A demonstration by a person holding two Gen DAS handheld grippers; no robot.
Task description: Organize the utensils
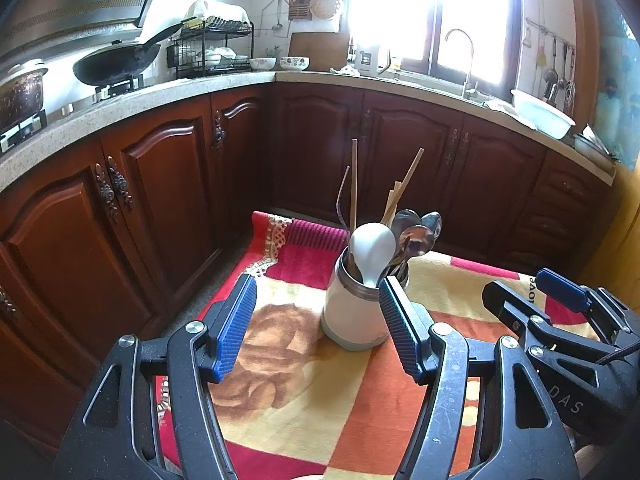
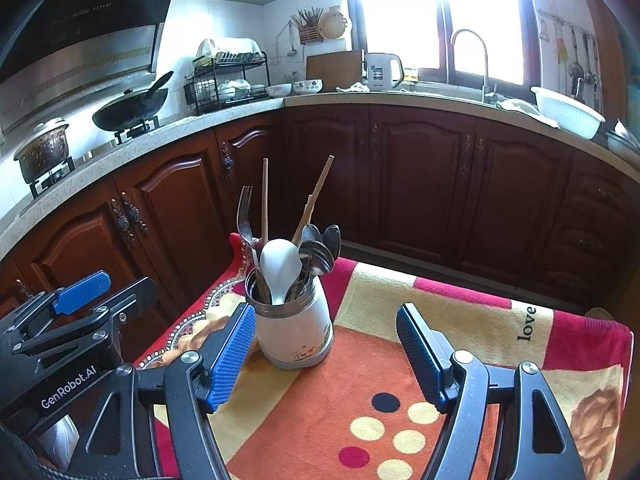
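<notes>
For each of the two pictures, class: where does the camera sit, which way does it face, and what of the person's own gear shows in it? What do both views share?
Left wrist: sits on the left gripper, facing the utensil holder and cabinets; its open blue fingers frame the view, the right gripper at right.
Right wrist: sits on the right gripper, facing likewise; the left gripper at left.
Shared: holder, white spoon, blanket, kitchen counter.

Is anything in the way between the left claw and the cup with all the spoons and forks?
No, nothing visible blocks it. The left claw is open, and the white cup stands right ahead of it on the blanket. Only bare blanket lies between them. The right claw is open too, off to the side.
</notes>
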